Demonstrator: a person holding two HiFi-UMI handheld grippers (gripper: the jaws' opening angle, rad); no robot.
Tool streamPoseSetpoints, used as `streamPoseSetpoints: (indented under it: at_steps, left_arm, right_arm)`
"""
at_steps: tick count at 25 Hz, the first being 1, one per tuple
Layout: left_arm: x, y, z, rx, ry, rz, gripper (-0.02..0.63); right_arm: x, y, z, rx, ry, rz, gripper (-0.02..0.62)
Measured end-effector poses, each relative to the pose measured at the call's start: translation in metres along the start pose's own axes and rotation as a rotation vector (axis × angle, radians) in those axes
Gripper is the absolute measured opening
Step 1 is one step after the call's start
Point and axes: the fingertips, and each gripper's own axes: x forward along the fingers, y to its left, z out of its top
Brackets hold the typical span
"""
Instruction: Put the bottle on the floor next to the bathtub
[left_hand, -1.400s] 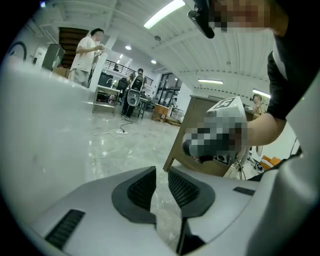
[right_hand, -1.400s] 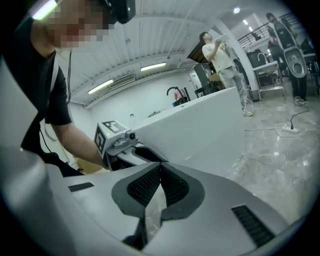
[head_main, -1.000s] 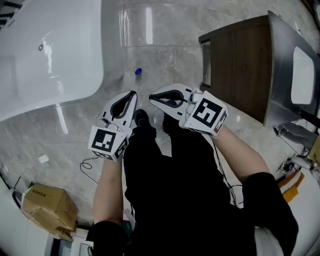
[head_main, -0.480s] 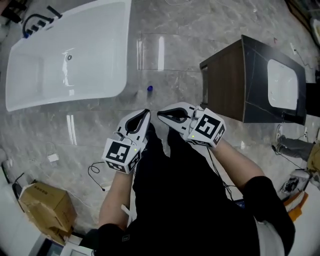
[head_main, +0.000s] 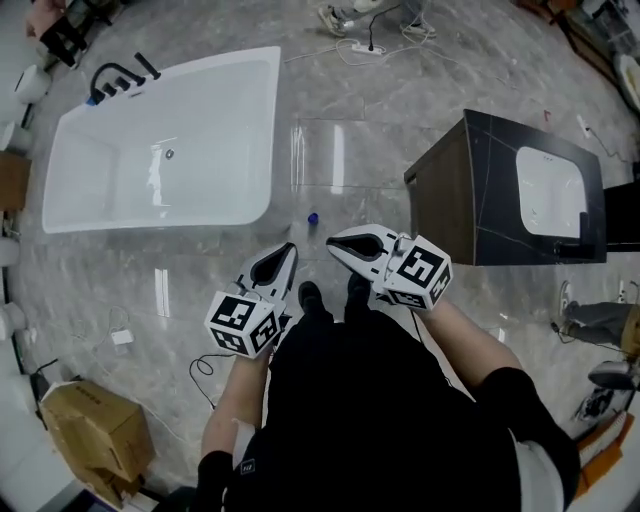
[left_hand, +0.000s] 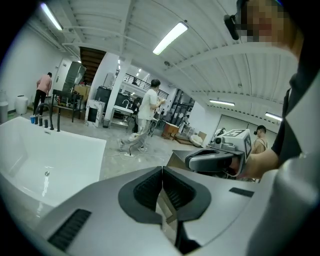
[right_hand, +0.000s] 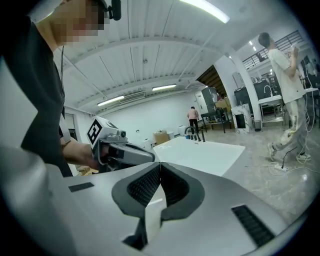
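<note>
Left hand-held gripper risen, shut | right hand-held gripper risen, shut

Left gripper jaws closed tip to tip, nothing between them; white bathtub at 9 o'clock, hand-held right gripper at 3 o'clock, person in white toward 12 o'clock.

It's a big open workshop hall with a mock bathroom set up in it. A freestanding bathtub and a vanity cabinet with a sink stand on the marble floor. Strip lights hang from a ribbed ceiling, a person in white stands among work stands, and a cardboard box sits nearby.
</note>
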Motion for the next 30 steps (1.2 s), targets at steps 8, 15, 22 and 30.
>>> streamPoseSetpoints:
  at_steps: [8,15,22,30]
  left_arm:
    - [-0.01,-0.036,0.055,0.04,-0.084,0.029,0.018]
    - [-0.018,-0.068,0.095,0.1,-0.176,0.045,0.018]
    - [-0.06,-0.077,0.134,0.149,-0.251,0.03,0.018]
    - [-0.101,-0.063,0.161,0.182,-0.315,0.046,0.018]
  right_arm:
    - [-0.043,0.01,0.044,0.029,-0.158,0.049,0.028]
    - [-0.087,0.017,0.072,0.018,-0.237,0.121,0.028]
    - [-0.099,0.037,0.133,-0.065,-0.293,0.072,0.028]
    - [-0.075,0.064,0.176,-0.075,-0.412,0.077,0.028]
